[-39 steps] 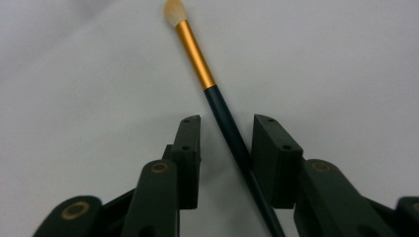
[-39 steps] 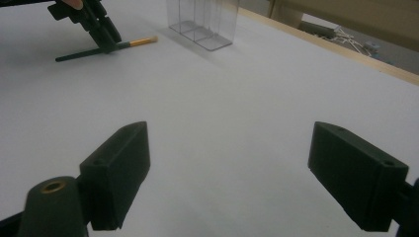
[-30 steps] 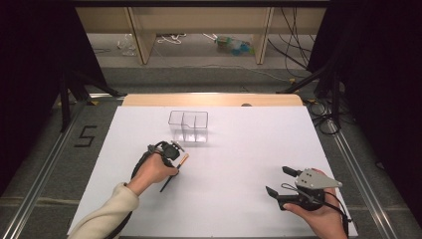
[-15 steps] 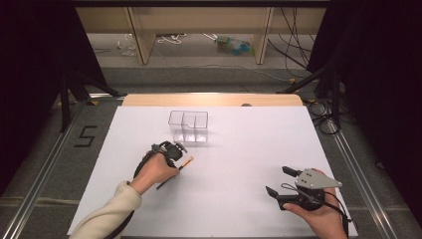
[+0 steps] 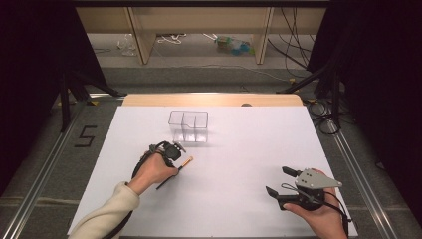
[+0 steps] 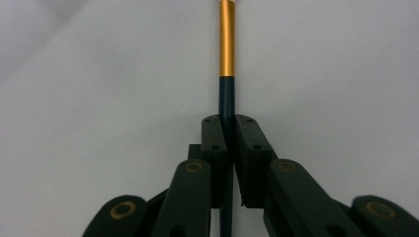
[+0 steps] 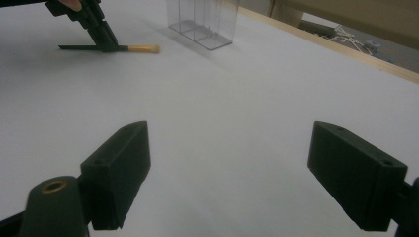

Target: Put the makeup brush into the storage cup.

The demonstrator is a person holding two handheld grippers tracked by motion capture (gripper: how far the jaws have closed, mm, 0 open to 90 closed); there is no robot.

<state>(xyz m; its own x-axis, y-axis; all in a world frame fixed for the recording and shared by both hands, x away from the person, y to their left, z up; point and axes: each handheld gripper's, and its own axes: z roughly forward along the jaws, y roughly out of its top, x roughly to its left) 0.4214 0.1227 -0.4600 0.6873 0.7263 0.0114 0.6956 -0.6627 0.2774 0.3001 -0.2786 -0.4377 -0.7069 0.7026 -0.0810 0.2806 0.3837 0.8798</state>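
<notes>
A thin brush-like stick (image 5: 185, 163) with a dark shaft and a gold end lies low over the white table sheet (image 5: 249, 144). My left gripper (image 5: 177, 166) is shut on its dark shaft, just behind the gold part. In the left gripper view the jaws (image 6: 227, 131) pinch the shaft, and the stick (image 6: 227, 44) runs straight ahead. The right gripper view shows the same stick (image 7: 141, 49) under the left gripper (image 7: 109, 48). My right gripper (image 5: 277, 180) rests near the front right, open and holding nothing (image 7: 237, 163).
A clear plastic box (image 5: 188, 125) with compartments stands on the sheet behind the left gripper; it also appears far off in the right gripper view (image 7: 202, 22). A wooden table edge (image 5: 214, 99) runs along the back. Cables and shelf legs lie on the floor beyond.
The left gripper has shifted a little to the right with the stick, and the stick's gold end now pokes out toward the box. The right gripper has stayed still.
</notes>
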